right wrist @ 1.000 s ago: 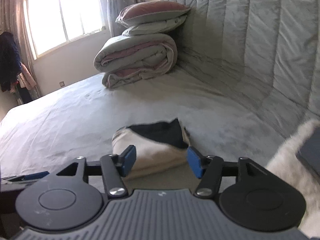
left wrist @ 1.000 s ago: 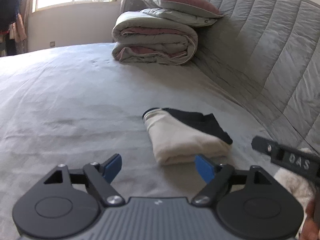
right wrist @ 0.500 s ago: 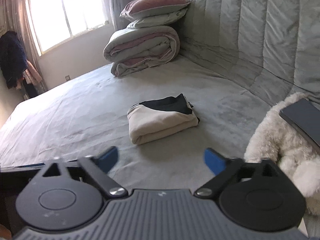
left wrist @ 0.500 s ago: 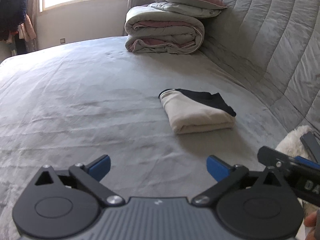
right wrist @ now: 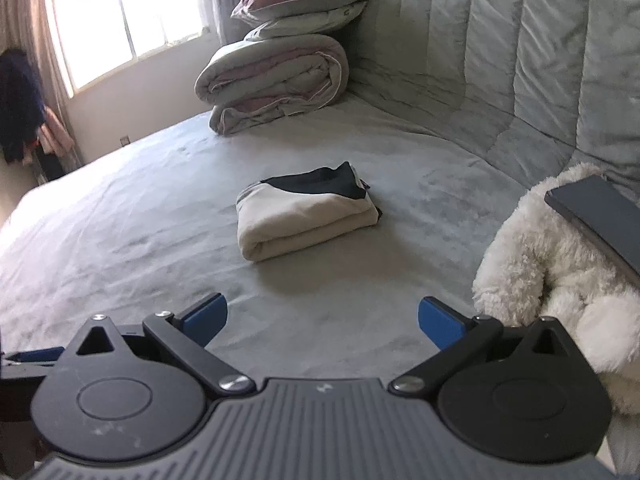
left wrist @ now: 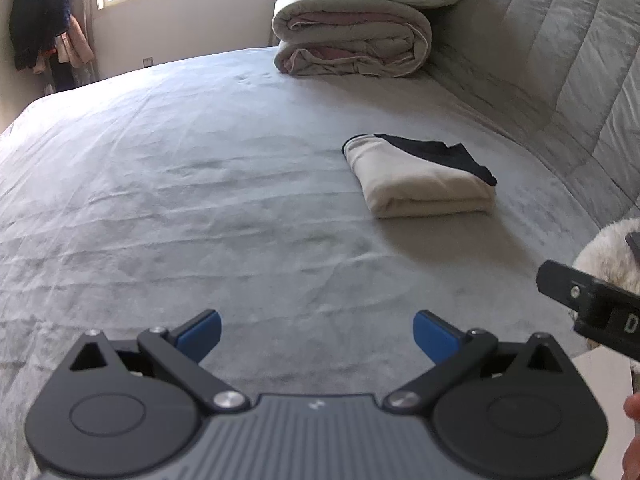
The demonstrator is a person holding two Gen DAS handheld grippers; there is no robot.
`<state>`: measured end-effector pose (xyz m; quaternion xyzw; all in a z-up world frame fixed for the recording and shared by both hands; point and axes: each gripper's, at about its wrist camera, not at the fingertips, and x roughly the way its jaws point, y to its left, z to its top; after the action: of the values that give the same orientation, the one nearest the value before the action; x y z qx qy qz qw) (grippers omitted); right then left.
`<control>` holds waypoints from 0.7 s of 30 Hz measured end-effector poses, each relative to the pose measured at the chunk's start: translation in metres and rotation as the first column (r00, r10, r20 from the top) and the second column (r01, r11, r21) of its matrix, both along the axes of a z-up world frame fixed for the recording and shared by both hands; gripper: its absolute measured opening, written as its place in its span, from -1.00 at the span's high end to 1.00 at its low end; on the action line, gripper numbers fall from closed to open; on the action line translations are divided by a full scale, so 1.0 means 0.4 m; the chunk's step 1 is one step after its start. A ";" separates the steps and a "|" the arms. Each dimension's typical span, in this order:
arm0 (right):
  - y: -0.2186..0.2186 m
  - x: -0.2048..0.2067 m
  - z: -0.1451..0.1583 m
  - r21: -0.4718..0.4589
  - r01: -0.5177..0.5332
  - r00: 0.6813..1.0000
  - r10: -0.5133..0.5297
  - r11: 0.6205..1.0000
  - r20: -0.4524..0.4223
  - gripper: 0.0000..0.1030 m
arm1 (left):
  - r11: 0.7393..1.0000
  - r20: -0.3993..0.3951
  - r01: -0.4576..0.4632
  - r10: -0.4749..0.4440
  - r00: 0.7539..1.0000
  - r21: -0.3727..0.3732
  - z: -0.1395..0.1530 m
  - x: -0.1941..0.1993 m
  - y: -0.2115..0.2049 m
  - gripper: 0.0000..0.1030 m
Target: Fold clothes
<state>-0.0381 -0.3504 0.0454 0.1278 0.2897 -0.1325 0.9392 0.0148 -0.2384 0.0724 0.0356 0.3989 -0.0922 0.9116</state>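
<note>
On the grey bed (left wrist: pixel 200 184), a little way short of the quilted headboard (right wrist: pixel 520 60), lies the folded garment (right wrist: pixel 304 216): a cream bundle with a black panel showing along its far edge, layers stacked flat and the rounded fold facing the cameras. A second ago both claws sat right at this bundle, the right one with its blue tips close on either side of it. Now both have drawn back and up, and the garment is well apart from either.

The left claw (left wrist: pixel 316 336) is spread wide and holds nothing, with only bare bedcover between its blue pads (left wrist: pixel 200 334). The right claw (right wrist: pixel 322 320) is likewise wide open and empty, hovering over the sheet with the garment ahead of it. Part of the right tool shows at the edge of the left view.

Relative to the garment, a rolled duvet (right wrist: pixel 272 80) topped with pillows (right wrist: pixel 300 4) sits farther off against the headboard, and a white plush toy (right wrist: pixel 552 276) with a dark flat object (right wrist: pixel 600 216) resting on it lies nearer, to the right.

The release and retreat suggest the fold on this piece is finished: the bundle keeps its shape unaided. No other loose clothing appears on the bed in either view, so what comes next cannot be told from here.
</note>
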 end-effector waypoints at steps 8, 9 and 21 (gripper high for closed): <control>0.013 -0.014 -0.004 -0.019 -0.018 1.000 0.018 1.000 -0.005 -1.00 | 1.000 0.003 0.002 -0.002 1.000 0.025 0.006 -0.015 -0.006 -0.98; 0.012 -0.013 -0.006 -0.018 -0.017 1.000 0.017 1.000 -0.006 -1.00 | 1.000 0.004 0.003 -0.004 1.000 0.029 0.007 -0.016 -0.006 -0.98; 0.016 -0.002 -0.012 -0.010 -0.013 1.000 0.012 1.000 -0.019 -1.00 | 0.999 -0.007 0.000 0.000 1.000 0.035 0.001 -0.010 0.004 -0.98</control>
<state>-0.0390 -0.3440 0.0407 0.1201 0.2987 -0.1293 0.9379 0.0108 -0.2370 0.0730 0.0514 0.4037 -0.0854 0.9094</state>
